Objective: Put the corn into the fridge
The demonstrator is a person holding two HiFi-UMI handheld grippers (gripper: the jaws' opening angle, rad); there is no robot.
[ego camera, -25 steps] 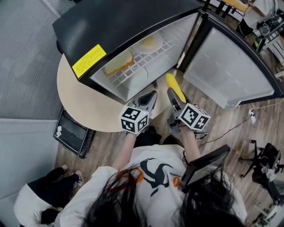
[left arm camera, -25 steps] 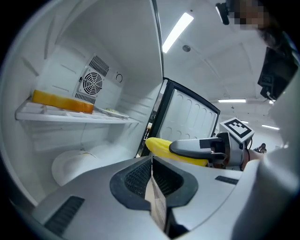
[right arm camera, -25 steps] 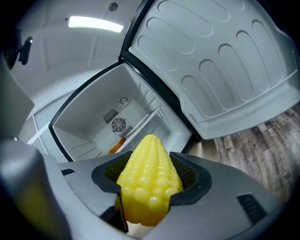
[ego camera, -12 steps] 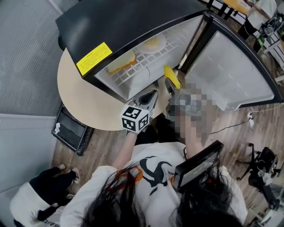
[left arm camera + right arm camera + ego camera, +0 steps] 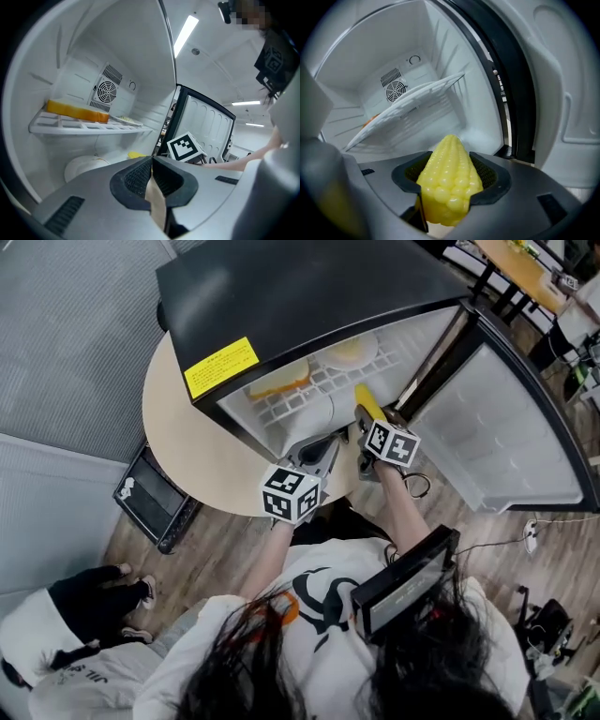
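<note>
1. At the bottom of the head view, a person (image 5: pixel 319 615) in a white shirt holds a hand-held gripper in each hand.
2. The left hand-held gripper (image 5: pixel 321 448) is in the middle of the frame, by the edge of the round tabletop (image 5: pixel 187 442). Its jaws are pressed together with nothing in them.
3. Just to its right, the right hand-held gripper (image 5: pixel 364 416) is clamped on the yellow corn (image 5: pixel 449 173).
4. The corn is at the open front of the black fridge (image 5: pixel 281 287). Its tip points in under the wire shelf (image 5: pixel 408 110).
5. The fridge door (image 5: pixel 497 427) stands open at the right.
6. Farther in, an orange-yellow block (image 5: pixel 75 111) lies on the shelf, and a white plate (image 5: pixel 86 166) sits below.
7. A round fan vent (image 5: pixel 107 91) is on the back wall.
</note>
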